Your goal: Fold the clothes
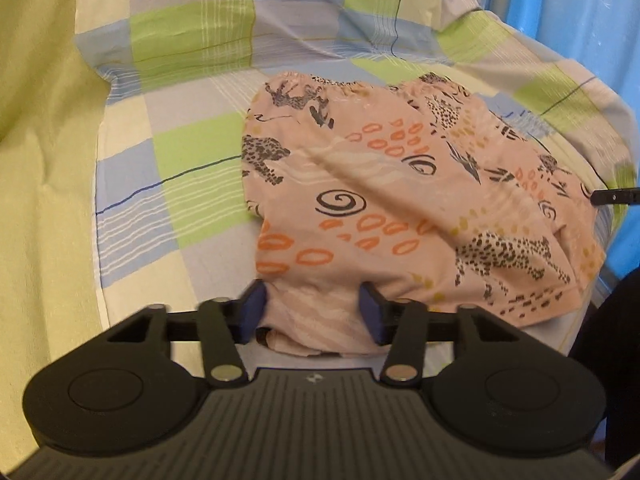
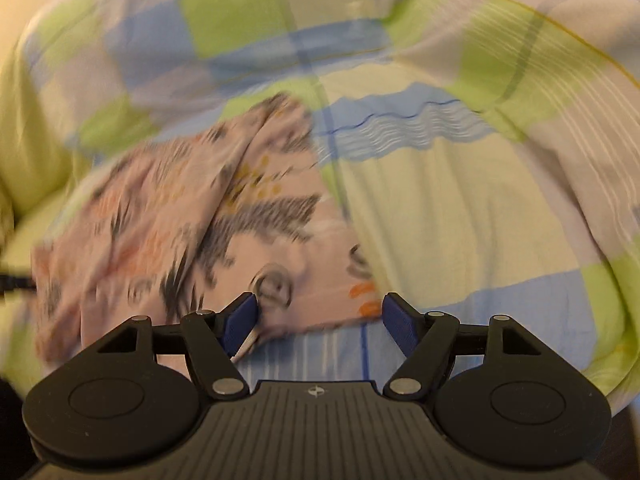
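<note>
A pink garment [image 1: 400,200] printed with leopards, spirals and orange ovals lies folded on the checked bedsheet [image 1: 192,120]. My left gripper [image 1: 312,308] is open, its blue pads on either side of the garment's near edge, and a fold of cloth sits between them. In the blurred right wrist view the same garment [image 2: 192,232] lies to the left. My right gripper [image 2: 320,320] is open over the garment's near corner, the left pad [image 2: 240,322] touching the cloth and the right pad over bare sheet. A dark tip of the right gripper [image 1: 612,197] shows at the garment's far right edge.
The bed is covered with a green, blue and cream checked sheet [image 2: 460,200], bunched into a ridge behind the garment. A pale yellow cover [image 1: 36,160] lies to the left. A blue surface [image 1: 580,8] stands beyond the bed's right edge.
</note>
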A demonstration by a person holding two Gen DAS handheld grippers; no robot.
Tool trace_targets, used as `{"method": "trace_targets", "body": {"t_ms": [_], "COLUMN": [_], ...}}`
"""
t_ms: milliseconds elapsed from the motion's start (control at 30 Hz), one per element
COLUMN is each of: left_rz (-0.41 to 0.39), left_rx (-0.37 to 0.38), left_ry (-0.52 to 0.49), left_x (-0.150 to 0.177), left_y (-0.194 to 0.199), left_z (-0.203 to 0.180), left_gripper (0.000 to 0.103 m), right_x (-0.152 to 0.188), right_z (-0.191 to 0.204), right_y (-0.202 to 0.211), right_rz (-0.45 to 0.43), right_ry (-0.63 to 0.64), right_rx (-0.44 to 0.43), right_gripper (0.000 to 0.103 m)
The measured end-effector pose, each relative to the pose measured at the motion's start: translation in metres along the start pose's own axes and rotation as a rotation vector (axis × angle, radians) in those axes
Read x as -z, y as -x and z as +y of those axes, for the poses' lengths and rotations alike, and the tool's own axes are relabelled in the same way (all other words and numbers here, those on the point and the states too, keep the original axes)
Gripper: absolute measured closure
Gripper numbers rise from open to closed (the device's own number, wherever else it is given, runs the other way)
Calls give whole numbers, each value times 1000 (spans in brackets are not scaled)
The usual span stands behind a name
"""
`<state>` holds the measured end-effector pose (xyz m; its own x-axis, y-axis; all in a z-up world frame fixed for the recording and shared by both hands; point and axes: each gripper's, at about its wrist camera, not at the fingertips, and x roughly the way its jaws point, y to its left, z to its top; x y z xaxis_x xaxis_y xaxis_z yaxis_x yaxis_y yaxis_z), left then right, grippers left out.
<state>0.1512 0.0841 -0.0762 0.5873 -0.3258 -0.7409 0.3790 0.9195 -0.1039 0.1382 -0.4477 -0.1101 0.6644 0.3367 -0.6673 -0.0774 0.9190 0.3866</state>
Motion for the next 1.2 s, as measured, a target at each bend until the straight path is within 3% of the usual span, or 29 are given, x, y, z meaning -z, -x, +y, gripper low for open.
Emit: {"method": "trace_targets", "body": {"t_ms": [67, 133, 200, 300, 467, 567, 667, 700, 800, 867, 933, 1033, 1133, 1200], "left_rz": [-2, -1, -1, 2, -12, 25, 58, 61, 52, 25, -18, -76, -91, -77], "left_rx": [7, 11, 16, 10, -43, -43, -66, -89, -206, -231, -205, -121, 5, 62], "left_ry": [7, 17, 27, 27, 18, 27, 15, 19, -8, -50, -117, -237, -401, -541], "left_x": [2, 3, 4, 5, 9, 14, 19, 19, 18, 18, 17, 16, 23, 33], "left_y": [-1, 0, 1, 9, 49, 55, 50, 49, 56, 66, 77, 86, 78, 65], "left_z": [0, 0, 0, -1, 6, 12, 13, 13, 12, 7, -12, -54, -113, -154], "left_gripper": [87, 92, 98, 100, 100, 100, 98, 98, 97, 96, 96, 85, 79, 75], "right_x": [-2, -4, -6, -7, -23, -26, -20, -18, -16, -12, -8, 10, 46, 72], "right_z": [-8, -8, -9, 1, 19, 10, 12, 17, 40, 67, 95, 142, 180, 201], "right_y": [-2, -4, -6, 5, 42, 33, 19, 21, 46, 58, 70, 65, 45, 31], "right_rz": [-14, -17, 22, 18, -73, -5, 50, 34, -52, -58, -61, 5, 109, 158], "right_ry": [-67, -82, -94, -6, 148, 136, 209, 236, 264, 329, 395, 529, 707, 839], "right_rx": [-20, -1, 11, 64, 256, 265, 377, 423, 393, 313, 230, 91, 11, 12], "right_gripper": [37, 49, 98, 99, 99, 99, 98, 91, 86, 80, 76, 67, 67, 67]}}
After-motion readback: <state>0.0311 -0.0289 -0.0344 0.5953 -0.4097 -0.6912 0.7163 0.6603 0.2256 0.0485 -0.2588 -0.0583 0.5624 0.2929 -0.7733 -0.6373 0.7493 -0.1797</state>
